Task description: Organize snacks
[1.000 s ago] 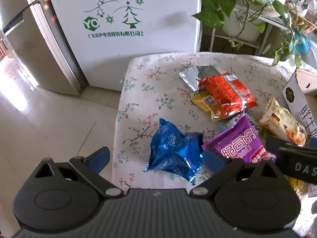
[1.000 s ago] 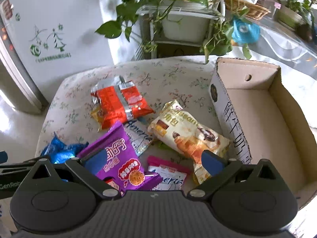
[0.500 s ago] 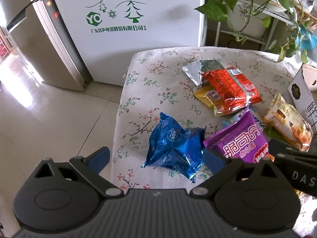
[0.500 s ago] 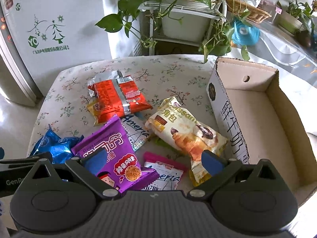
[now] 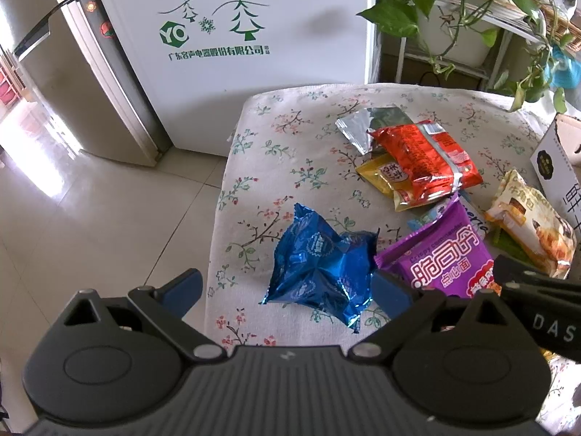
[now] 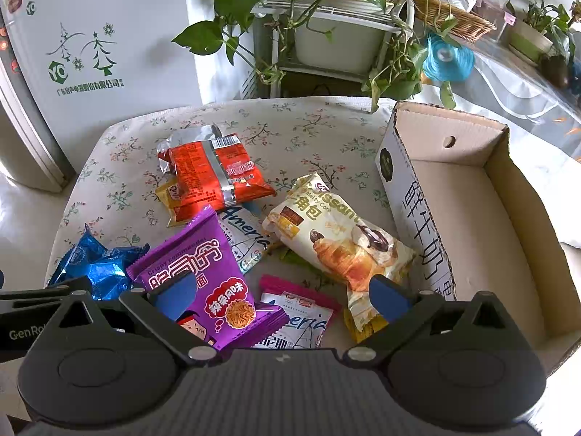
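Observation:
Several snack packs lie on a floral tablecloth point(image 5: 290, 145). A crumpled blue foil pack point(image 5: 321, 265) sits nearest my left gripper point(image 5: 287, 289), which hangs open just above and short of it. A purple noodle pack point(image 6: 203, 276), a red pack point(image 6: 214, 178) over a yellow one, a croissant pack point(image 6: 341, 239) and two white "America" packs point(image 6: 297, 323) lie before my right gripper point(image 6: 279, 296), which is open over the pile. An empty cardboard box point(image 6: 483, 225) stands at the right.
A white fridge point(image 5: 236, 36) and a steel one stand behind the table's left side. A plant shelf point(image 6: 326, 29) with trailing leaves is at the back. The table's left edge point(image 5: 221, 196) drops to a tiled floor.
Both grippers have drawn back and lifted a little, so more of the table shows in each view. The packs lie where they were. Both grippers stay open.

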The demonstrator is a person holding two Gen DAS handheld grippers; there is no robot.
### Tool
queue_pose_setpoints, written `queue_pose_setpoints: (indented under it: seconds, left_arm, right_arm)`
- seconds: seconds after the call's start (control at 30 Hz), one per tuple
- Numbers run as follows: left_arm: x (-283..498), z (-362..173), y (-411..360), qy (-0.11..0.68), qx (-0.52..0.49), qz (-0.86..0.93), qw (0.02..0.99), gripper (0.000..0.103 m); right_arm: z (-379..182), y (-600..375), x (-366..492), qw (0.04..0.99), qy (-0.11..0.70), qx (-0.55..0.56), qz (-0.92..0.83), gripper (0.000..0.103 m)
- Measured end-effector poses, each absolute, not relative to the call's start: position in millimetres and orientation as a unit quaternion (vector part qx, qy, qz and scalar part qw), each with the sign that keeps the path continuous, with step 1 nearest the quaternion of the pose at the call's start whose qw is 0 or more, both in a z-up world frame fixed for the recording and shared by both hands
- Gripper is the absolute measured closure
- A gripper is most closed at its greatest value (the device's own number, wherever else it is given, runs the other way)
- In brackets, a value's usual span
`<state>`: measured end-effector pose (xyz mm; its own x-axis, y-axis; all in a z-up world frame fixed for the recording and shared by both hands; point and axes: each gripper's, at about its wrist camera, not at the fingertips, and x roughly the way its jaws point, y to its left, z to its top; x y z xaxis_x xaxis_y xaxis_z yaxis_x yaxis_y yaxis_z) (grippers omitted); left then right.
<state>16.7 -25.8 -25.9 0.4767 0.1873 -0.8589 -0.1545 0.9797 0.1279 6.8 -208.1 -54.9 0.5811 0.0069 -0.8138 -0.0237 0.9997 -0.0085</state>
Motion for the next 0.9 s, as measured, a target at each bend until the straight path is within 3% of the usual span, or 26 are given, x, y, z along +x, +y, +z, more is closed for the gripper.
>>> queue_pose_setpoints:
  seconds: [0.9]
  left_arm:
    - [16.1,-27.1,-27.9,0.501,0.016,0.100,0.860,0.007]
  right_arm:
    - [-56.7,-208.1,7.2,0.888,0.460,-0.008,0.012,0.000]
